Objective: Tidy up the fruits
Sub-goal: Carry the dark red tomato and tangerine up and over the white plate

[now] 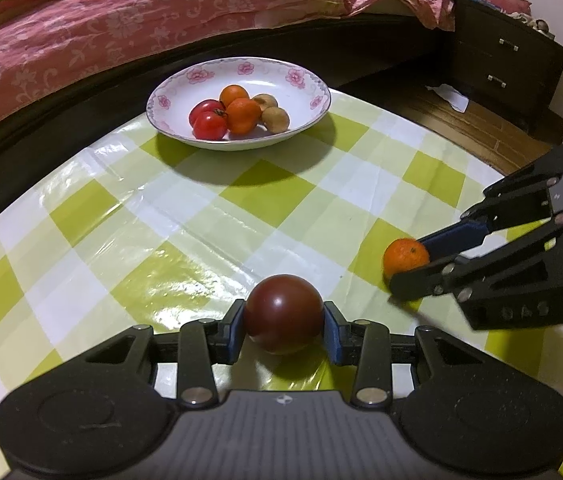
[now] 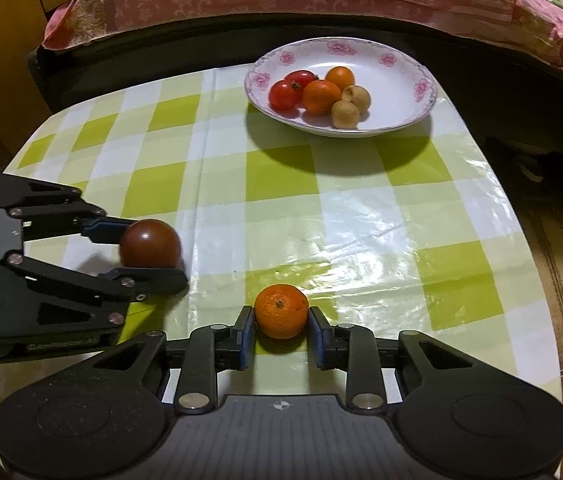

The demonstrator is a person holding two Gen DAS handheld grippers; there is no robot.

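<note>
A white floral plate (image 1: 305, 92) (image 2: 397, 80) at the table's far side holds two red tomatoes, two oranges and two brown round fruits. My left gripper (image 1: 284, 326) (image 2: 149, 252) is shut on a dark red tomato (image 1: 283, 312) (image 2: 149, 242) that rests on the checked cloth. My right gripper (image 2: 281, 326) (image 1: 409, 266) straddles a small orange (image 2: 281, 311) (image 1: 405, 258) on the cloth; its pads touch or nearly touch the orange's sides.
The table has a green and white checked cloth (image 1: 281, 200) (image 2: 361, 208). A bed with a pink cover (image 1: 121, 28) runs behind it. A dark drawer cabinet (image 1: 501, 56) stands at the right, over a wooden floor.
</note>
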